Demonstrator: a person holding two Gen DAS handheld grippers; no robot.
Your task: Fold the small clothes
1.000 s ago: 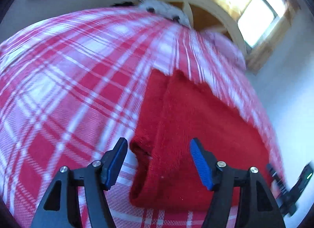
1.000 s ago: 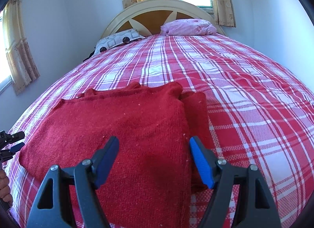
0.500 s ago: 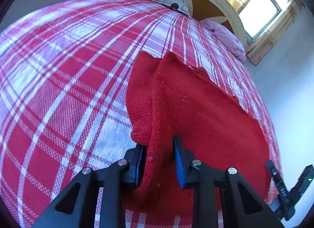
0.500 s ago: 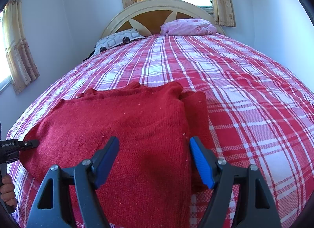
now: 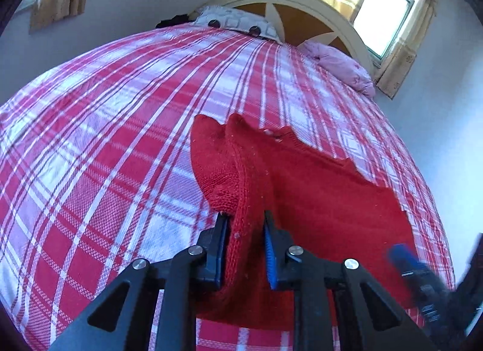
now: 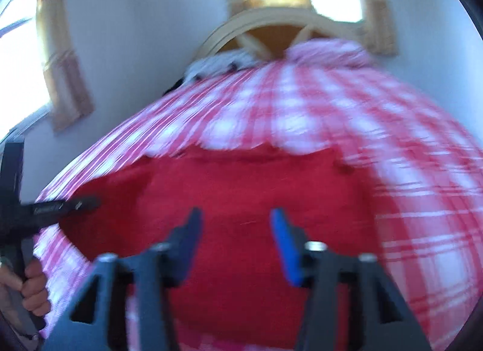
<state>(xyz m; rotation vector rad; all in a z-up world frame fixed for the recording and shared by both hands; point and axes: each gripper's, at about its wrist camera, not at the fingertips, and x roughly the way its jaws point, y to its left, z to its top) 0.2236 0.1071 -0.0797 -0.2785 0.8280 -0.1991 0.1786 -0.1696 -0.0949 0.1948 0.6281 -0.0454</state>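
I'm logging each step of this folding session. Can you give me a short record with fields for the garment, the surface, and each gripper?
garment: red knitted sweater, partly folded, lying flat
surface: bed with red and white plaid cover
left gripper: closing, pads pinching the sweater's near left edge
right gripper: closing over the sweater's near edge; view blurred, grip not clear
background: two pillows at the headboard

The sweater (image 5: 317,200) is showing a coarse, matt red knit. The bedspread (image 5: 105,154) is presenting woven plaid cloth. The left hand-held gripper (image 5: 245,230) is displaying matt black plastic with bright metal screws. The headboard (image 5: 302,6) is appearing smooth, painted wood.
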